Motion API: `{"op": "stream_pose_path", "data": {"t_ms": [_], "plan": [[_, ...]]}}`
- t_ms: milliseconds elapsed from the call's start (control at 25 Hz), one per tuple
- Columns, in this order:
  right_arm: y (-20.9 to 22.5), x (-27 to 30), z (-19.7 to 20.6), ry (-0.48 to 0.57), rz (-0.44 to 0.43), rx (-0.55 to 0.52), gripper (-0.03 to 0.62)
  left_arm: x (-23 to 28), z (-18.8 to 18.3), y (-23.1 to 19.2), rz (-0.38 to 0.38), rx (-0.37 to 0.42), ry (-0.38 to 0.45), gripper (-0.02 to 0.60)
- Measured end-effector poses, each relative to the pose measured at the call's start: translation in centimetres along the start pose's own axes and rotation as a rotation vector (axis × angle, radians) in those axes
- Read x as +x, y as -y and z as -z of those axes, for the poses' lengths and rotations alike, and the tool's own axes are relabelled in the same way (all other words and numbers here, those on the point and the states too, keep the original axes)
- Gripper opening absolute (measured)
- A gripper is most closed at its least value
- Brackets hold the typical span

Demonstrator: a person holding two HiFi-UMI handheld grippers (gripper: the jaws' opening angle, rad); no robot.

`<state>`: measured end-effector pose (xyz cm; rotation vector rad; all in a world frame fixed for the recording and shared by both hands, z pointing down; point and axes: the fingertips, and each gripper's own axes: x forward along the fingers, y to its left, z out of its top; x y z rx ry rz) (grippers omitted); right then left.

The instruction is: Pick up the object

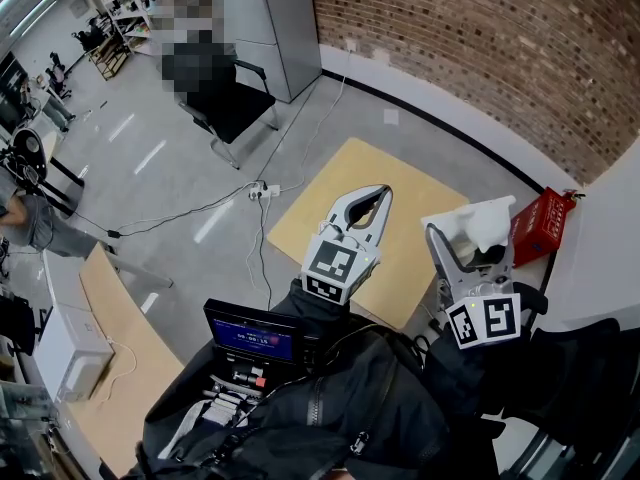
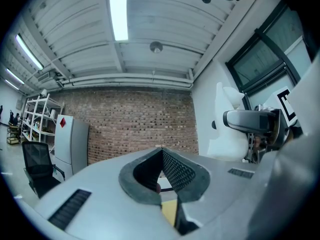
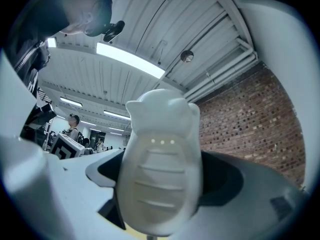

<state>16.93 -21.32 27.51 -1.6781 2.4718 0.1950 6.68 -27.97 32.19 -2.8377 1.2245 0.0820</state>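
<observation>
I read the right tool [image 1: 468, 250] as clamped on the white object [image 3: 161, 169]. In the right gripper view, its dark padded jaws press against both flanks of the body, which fills the gap between them. The object is smooth, glossy moulded plastic. It has a rounded, bulbous body crossed by shallow horizontal ribs, three small dots in a row above the ribs, and a lobed crown on top. In the head view, the object is held off the surface, over the right-hand corner of the pale wooden tabletop [image 1: 410, 183] and just beside a red ribbed crate [image 1: 540, 226]. The left tool [image 1: 381, 195] has its jaws brought together at the tips. In the left gripper view, the textured, dimpled pads meet at a point and leave only a curved hollow behind them, with nothing gripped. Each tool carries a cube faced with black-and-white square markers. The tabletop is flat, matte and round-cornered. A rough red brick wall [image 1: 500, 48] runs behind it.
</observation>
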Motion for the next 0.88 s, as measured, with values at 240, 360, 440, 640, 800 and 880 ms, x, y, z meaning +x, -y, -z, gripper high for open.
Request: {"op": "stream_pose_path", "data": {"t_ms": [240, 360, 440, 640, 800, 880], "plan": [[0.1, 0.2, 0.6, -0.014, 0.003, 0.010, 0.460, 0.1, 0.4, -0.1, 0.002, -0.001, -0.008, 0.000], [0.2, 0.3, 1.0, -0.026, 0.012, 0.004, 0.460, 0.2, 0.5, -0.2, 0.008, -0.002, -0.013, 0.000], [0.3, 0.4, 1.6, -0.050, 0.027, -0.017, 0.460, 0.3, 0.6, -0.2, 0.015, -0.003, -0.015, 0.000], [0.6, 0.4, 2.4, -0.070, 0.045, -0.016, 0.460, 0.5, 0.8, 0.0, 0.037, -0.008, -0.018, 0.000], [0.8, 0.4, 2.5, -0.073, 0.040, -0.021, 0.460, 0.8, 0.9, 0.2, 0.047, -0.010, -0.023, 0.000], [0.9, 0.5, 2.6, -0.078, 0.036, -0.022, 0.460, 1.1, 1.0, 0.4, 0.050, -0.008, -0.026, 0.000]]}}
